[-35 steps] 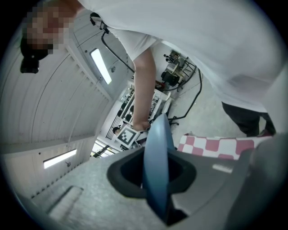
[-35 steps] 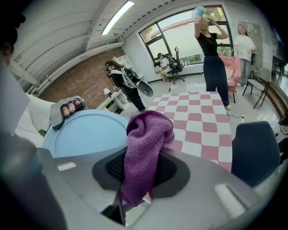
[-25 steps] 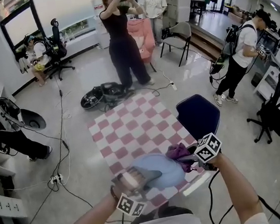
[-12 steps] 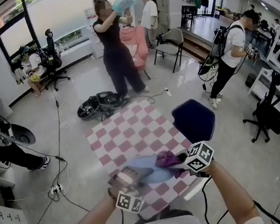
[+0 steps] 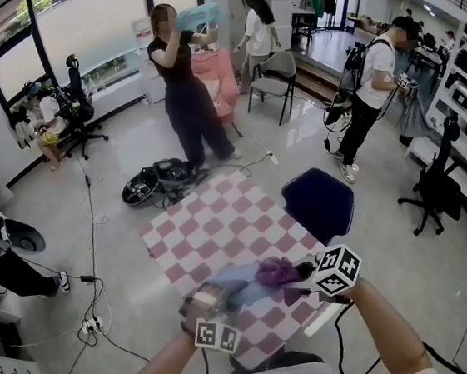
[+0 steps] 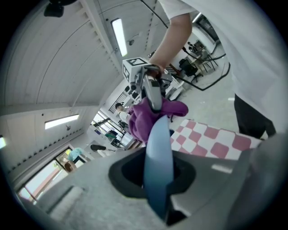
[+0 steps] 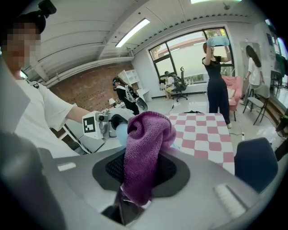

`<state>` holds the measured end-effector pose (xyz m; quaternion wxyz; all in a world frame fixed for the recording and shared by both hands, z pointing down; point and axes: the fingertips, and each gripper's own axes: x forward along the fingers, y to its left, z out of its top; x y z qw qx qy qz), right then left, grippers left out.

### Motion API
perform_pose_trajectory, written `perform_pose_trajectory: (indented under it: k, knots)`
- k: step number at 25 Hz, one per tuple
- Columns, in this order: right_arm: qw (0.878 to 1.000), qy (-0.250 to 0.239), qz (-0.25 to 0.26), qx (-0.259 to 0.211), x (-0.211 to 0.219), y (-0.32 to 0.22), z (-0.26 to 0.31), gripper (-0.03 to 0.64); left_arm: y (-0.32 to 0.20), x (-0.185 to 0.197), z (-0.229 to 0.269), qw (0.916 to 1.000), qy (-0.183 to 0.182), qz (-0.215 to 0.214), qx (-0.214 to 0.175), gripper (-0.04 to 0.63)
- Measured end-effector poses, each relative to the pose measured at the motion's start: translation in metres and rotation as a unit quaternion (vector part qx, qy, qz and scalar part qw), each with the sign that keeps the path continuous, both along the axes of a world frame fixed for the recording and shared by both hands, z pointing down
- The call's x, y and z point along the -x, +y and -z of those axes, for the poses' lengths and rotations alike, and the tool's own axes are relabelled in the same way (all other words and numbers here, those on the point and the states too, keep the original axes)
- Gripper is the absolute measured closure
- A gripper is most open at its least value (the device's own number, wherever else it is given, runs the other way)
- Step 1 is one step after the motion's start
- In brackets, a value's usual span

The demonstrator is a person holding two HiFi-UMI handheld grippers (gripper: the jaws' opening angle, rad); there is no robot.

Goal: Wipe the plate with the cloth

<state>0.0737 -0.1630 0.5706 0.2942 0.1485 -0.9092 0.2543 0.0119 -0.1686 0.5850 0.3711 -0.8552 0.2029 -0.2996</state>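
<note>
Plate, pale blue, stands edge-on, clamped in our left gripper, reaching straight ahead of it; our right gripper pinches the purple cloth against its far rim.

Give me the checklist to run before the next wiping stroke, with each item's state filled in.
1. Left claw shut on the plate: ok.
2. Right claw shut on the cloth: ok.
3. Cloth against the plate: ok, it bunches over the plate's far edge in the left gripper view.
4. Plate held over the checkered table: ok, above its near end.
5. Plate's face wiped clean: cannot tell.
</note>
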Motion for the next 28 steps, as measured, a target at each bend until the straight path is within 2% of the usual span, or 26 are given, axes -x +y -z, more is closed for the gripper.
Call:
perform_pose_trajectory:
  k: [5,10,13,19,24,28]
  knots:
    - [0.996,-0.005,-0.092,-0.006,-0.017,-0.006,-0.009,0.5,-0.014,0.025,-0.001,0.9958,0.05,0.042,0.064,0.56]
    - [0.987,0.012,-0.158,-0.011,-0.031,0.0,-0.023,0.5,-0.025,0.044,-0.007,0.9794,0.103,0.085,0.152,0.56]
    - [0.982,0.017,-0.186,-0.011,-0.036,0.011,-0.028,0.5,-0.022,0.048,-0.008,0.9612,0.144,0.102,0.212,0.56]
    - [0.97,0.027,-0.241,-0.022,-0.053,0.031,-0.036,0.499,-0.009,0.052,-0.007,0.9148,0.209,0.129,0.321,0.56]
    - [0.965,0.03,-0.254,-0.052,-0.059,0.042,-0.036,0.499,0.005,0.049,-0.006,0.887,0.24,0.142,0.368,0.56]
    - [0.965,0.024,-0.249,-0.074,-0.062,0.045,-0.036,0.499,0.014,0.044,-0.006,0.8612,0.267,0.16,0.402,0.56]
